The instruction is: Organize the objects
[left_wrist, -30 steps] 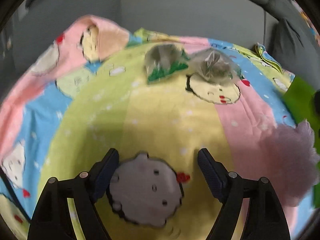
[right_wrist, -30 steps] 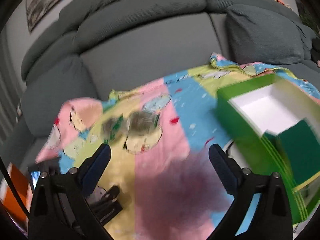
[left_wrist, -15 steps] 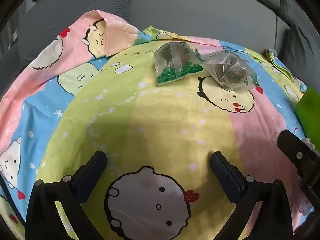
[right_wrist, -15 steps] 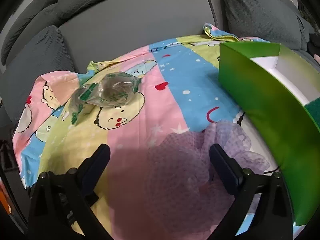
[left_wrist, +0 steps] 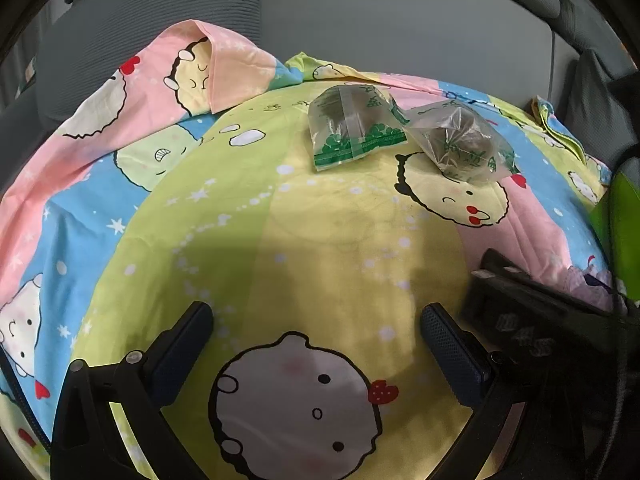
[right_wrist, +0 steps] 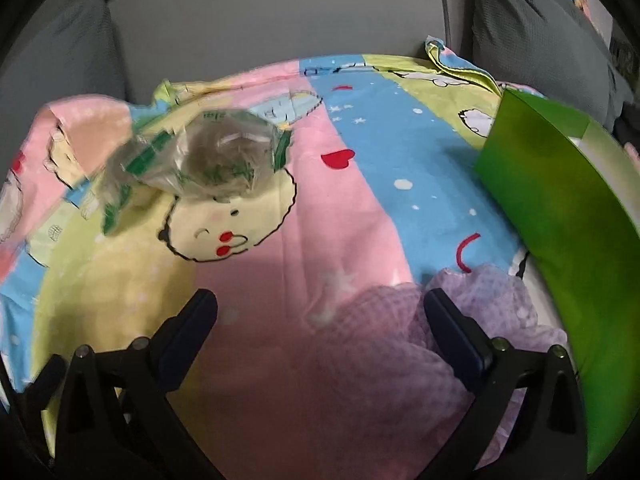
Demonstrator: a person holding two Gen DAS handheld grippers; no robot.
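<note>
Two clear plastic bags with green print lie on a cartoon-printed sheet: a flatter bag (left_wrist: 352, 124) and, to its right, a bulging bag (left_wrist: 460, 146) with something dark inside. The bulging bag (right_wrist: 224, 156) shows far left in the right wrist view. My left gripper (left_wrist: 316, 330) stands wide open above the sheet, nothing between its fingers. My right gripper (right_wrist: 320, 312) is also open, low over a lilac mesh cloth (right_wrist: 492, 300) whose edge lies at its right finger. An open green box (right_wrist: 560, 208) sits at the right.
The colourful sheet (left_wrist: 280, 240) covers a rounded surface against a grey sofa (left_wrist: 360, 20) with cushions behind. In the left wrist view the right gripper's black body (left_wrist: 540, 320) reaches in from the right edge, beside the green box (left_wrist: 616, 216).
My left gripper opened wider and stayed put. My right gripper dropped forward toward the lilac cloth, which now lies by its right finger; its body has come into the left view.
</note>
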